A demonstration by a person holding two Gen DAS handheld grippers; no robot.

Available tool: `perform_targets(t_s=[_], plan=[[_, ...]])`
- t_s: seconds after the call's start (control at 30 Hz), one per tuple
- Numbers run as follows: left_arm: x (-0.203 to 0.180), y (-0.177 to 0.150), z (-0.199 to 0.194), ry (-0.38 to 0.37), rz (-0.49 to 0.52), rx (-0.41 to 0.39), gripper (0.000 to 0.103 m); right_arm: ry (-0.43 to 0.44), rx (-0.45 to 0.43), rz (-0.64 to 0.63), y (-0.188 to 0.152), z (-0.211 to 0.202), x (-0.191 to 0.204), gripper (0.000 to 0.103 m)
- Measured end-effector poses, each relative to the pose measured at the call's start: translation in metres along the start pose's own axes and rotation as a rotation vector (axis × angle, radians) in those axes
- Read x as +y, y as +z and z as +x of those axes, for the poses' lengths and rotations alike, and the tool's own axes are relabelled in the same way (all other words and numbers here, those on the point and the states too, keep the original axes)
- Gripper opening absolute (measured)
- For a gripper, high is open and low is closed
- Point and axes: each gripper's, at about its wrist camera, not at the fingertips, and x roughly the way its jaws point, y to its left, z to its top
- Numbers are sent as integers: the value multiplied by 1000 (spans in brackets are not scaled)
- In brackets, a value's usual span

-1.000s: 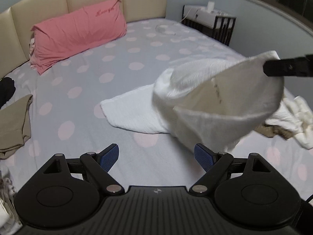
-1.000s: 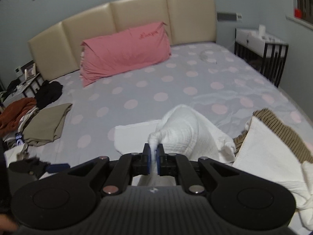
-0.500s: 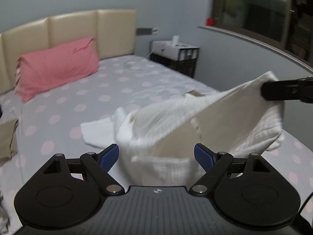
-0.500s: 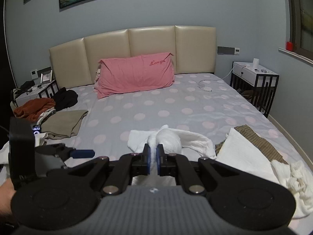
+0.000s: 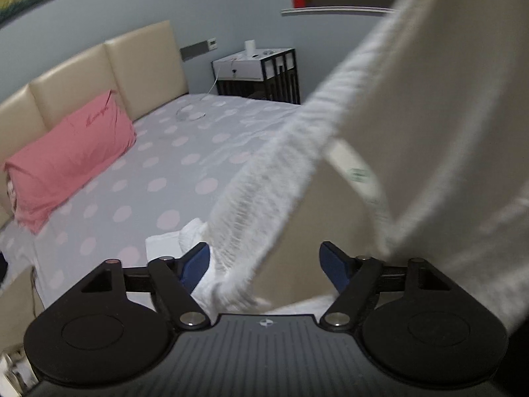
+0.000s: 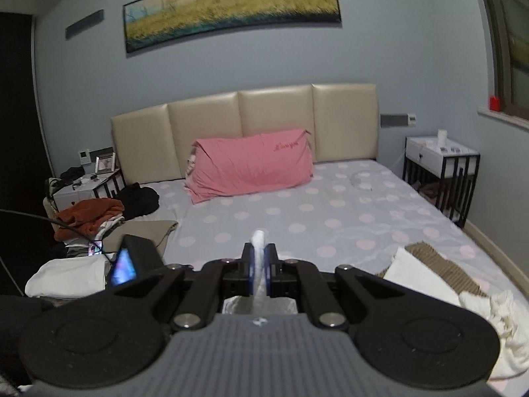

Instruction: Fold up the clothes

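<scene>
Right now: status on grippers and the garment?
Right gripper shut on white garment, lifted. Left gripper open, garment hanging between its fingers, not clamped. Other clothes lie on the bed to the right.

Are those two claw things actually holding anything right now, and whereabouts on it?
The right gripper has its jaws shut on an edge of the white garment, lifting it. The left gripper is open; the cloth hangs between its jaws, ungripped.

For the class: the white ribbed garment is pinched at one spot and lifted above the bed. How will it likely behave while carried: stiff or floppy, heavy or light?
Probably floppy: the white garment drapes and sags from the shut right claw, its lower end bunching by the open left claw. Likely light, since one narrow pinch carries it. The blurred fabric suggests it swings, so a second grasp may help.
</scene>
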Motion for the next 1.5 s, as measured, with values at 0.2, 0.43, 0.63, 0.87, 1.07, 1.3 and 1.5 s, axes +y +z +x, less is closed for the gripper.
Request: perform_targets(t_s=[0.2, 0.43, 0.63, 0.87, 1.07, 1.3, 1.5], plan=[[17, -1, 4, -37, -46, 30, 6, 4, -21, 17, 6, -13, -6, 5], [31, -6, -8, -8, -76, 26, 0, -49, 7, 37, 3, -3, -20, 4], [32, -17, -5, -38, -46, 89, 0, -106, 141, 75, -28, 26, -30, 16], [9, -46, 9, -85, 2, 165, 11, -114, 412, 115, -79, 73, -35, 73], [6, -58, 10, -105, -25, 198, 14, -109, 670, 105, -133, 122, -35, 72], [17, -58, 1, -96, -44, 186, 22, -79, 770, 56, -150, 171, -26, 61], [27, -68, 0, -116, -68, 191, 28, -141, 801, -31, -169, 183, -27, 7]])
